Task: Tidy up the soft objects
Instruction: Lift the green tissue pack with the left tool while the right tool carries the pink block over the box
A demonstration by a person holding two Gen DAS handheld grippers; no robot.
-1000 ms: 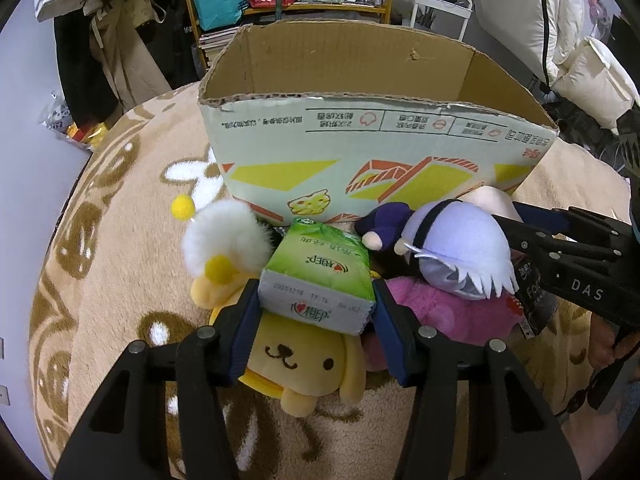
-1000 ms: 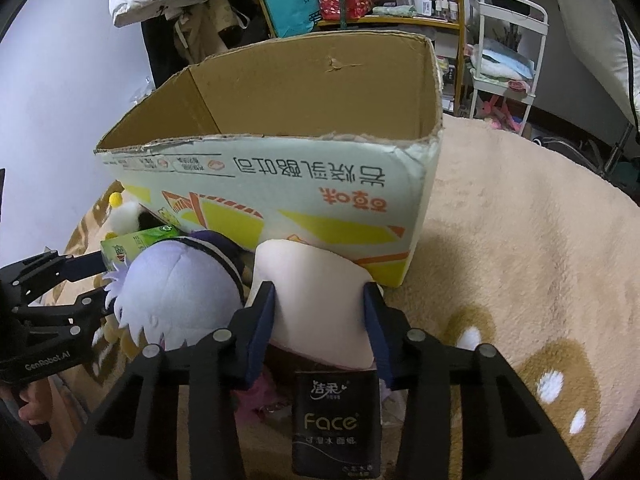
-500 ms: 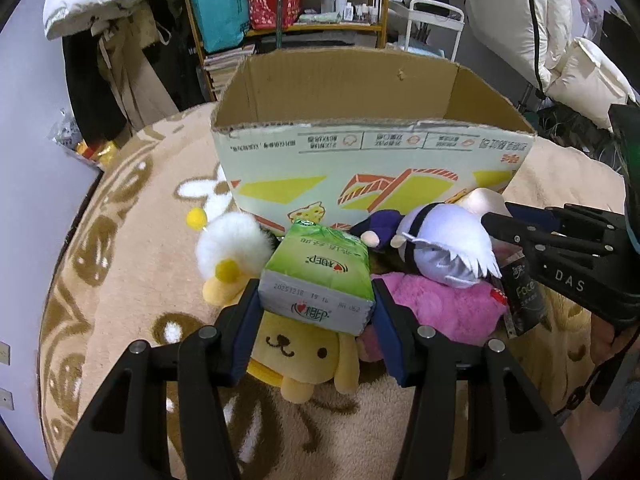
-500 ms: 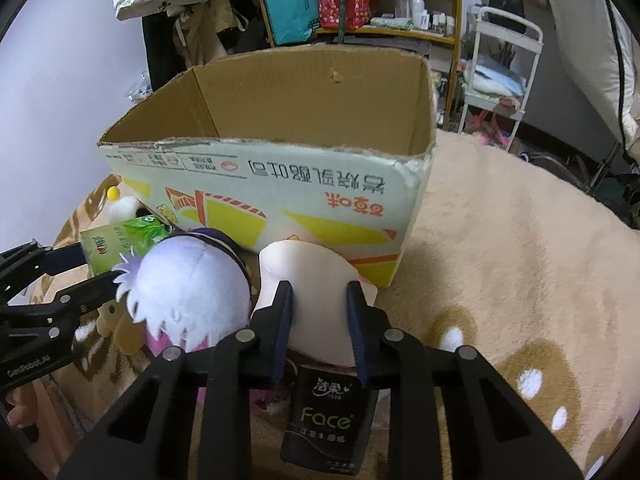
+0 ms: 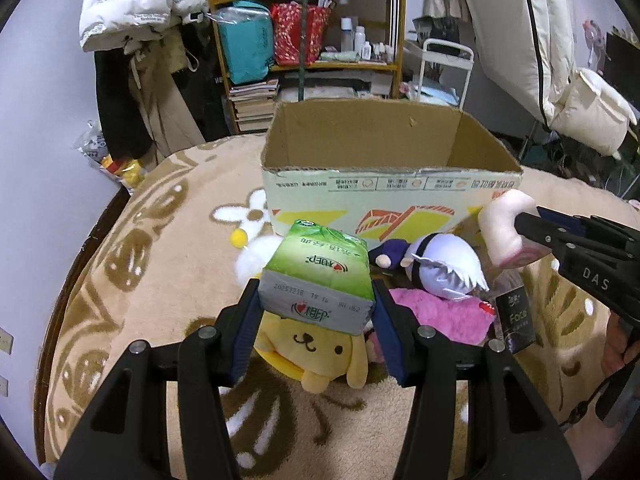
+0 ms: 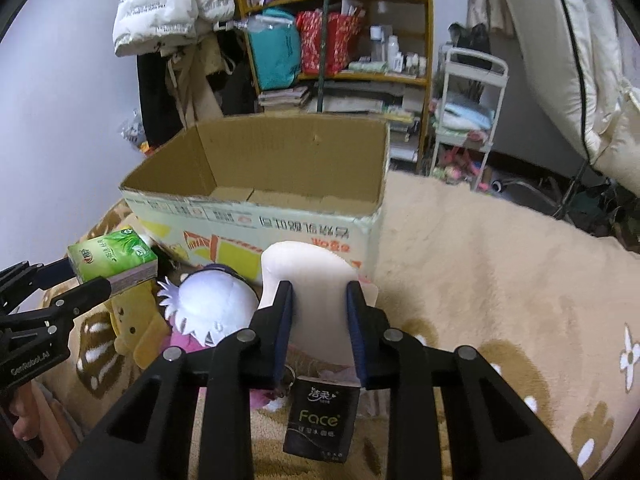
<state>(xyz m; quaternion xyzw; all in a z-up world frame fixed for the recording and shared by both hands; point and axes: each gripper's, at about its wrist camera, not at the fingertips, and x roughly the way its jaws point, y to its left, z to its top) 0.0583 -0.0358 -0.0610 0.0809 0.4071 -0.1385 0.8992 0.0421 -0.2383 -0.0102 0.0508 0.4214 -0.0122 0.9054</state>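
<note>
Green tissue pack [image 5: 318, 276], end stamped "19 16", clamped in left gripper [image 5: 316, 316] above yellow dog plush [image 5: 316, 346]. Right gripper [image 6: 320, 320] squeezes cream plush [image 6: 310, 280]. Black "Face" pack [image 6: 322, 420] lies on rug [image 6: 500, 260]. Both items raised since 1.0 s ago, nearer the cardboard box [image 5: 384, 184] rim.

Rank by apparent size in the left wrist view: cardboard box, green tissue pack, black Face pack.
1. cardboard box
2. green tissue pack, though it is nearest the camera, in the left gripper, so it looks enlarged
3. black Face pack
</note>
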